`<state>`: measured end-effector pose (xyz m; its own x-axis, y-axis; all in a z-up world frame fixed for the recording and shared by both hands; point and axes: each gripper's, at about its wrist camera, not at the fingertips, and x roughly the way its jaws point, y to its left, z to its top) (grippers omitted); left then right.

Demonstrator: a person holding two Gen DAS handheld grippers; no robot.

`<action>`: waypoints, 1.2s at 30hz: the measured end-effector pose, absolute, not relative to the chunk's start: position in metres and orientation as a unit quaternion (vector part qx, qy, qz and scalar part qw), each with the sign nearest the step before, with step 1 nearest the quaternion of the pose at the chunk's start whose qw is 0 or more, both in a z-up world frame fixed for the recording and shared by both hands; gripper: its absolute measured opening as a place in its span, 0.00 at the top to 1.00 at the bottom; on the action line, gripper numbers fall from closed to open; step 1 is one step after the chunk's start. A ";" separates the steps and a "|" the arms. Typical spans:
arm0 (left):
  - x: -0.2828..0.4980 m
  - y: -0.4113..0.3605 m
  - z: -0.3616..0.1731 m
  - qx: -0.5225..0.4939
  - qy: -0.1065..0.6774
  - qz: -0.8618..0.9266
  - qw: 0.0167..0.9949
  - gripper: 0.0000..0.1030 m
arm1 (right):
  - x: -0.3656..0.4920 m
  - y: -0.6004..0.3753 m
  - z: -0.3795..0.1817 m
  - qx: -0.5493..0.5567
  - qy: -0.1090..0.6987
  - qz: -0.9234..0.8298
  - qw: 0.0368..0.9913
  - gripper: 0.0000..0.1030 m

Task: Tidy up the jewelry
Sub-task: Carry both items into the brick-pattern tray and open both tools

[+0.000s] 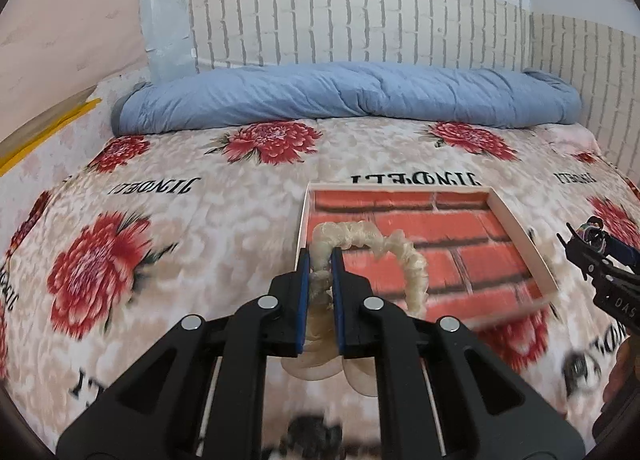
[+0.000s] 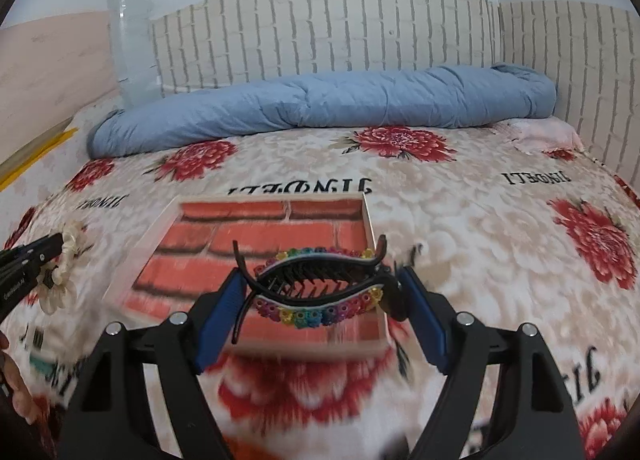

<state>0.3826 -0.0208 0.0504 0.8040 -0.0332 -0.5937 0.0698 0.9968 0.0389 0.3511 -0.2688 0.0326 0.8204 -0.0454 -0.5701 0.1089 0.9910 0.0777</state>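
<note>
In the left wrist view, the left gripper (image 1: 320,256) is pinching a cream ruffled scrunchie (image 1: 400,252) between its narrow-set blue pads (image 1: 305,292), with part of the loop bunching out behind the fingers and the rest curling ahead and to the right of the tips. That forward part of the loop is hanging over the near left corner of a shallow white-walled tray (image 1: 516,228) lined with a red brick print, which is lying on the flowered bedspread (image 1: 200,220) just ahead and to the right of the gripper. Far ahead, a rolled blue quilt (image 1: 344,94) is stretching along the brick-patterned headboard wall. At the right edge the right gripper (image 1: 592,248) is showing, with something colourful at its tip. In the right wrist view, the right gripper (image 2: 320,284) is holding a black claw hair clip (image 2: 316,286) trimmed with rainbow flowers crosswise, its widely spread fingers (image 2: 420,312) pressing on the clip's two ends. The clip is sitting above the near part of the tray (image 2: 368,220), which is lying directly ahead. Off to the left, the left gripper (image 2: 52,246) is carrying the scrunchie (image 2: 64,272) beside the tray's left wall.
</note>
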 end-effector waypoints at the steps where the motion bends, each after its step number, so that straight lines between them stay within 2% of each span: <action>1: 0.394 -0.023 0.050 0.027 0.316 -0.027 0.948 0.91 | 0.364 -0.270 0.031 0.056 0.302 -0.041 0.951 0.26; 8: 0.475 -0.046 0.035 0.038 0.350 -0.029 0.935 0.91 | 0.449 -0.270 0.011 0.056 0.339 -0.049 0.938 0.26; 16: 0.552 -0.068 -0.010 0.037 0.423 -0.050 0.904 0.91 | 0.525 -0.276 -0.029 0.063 0.416 -0.059 0.905 0.26; 27: 0.595 -0.073 -0.040 0.061 0.483 -0.033 0.873 0.91 | 0.566 -0.278 -0.055 0.056 0.474 -0.073 0.876 0.26; 36: 0.601 -0.075 -0.061 0.076 0.504 -0.028 0.860 0.86 | 0.574 -0.278 -0.068 0.063 0.506 -0.073 0.857 0.26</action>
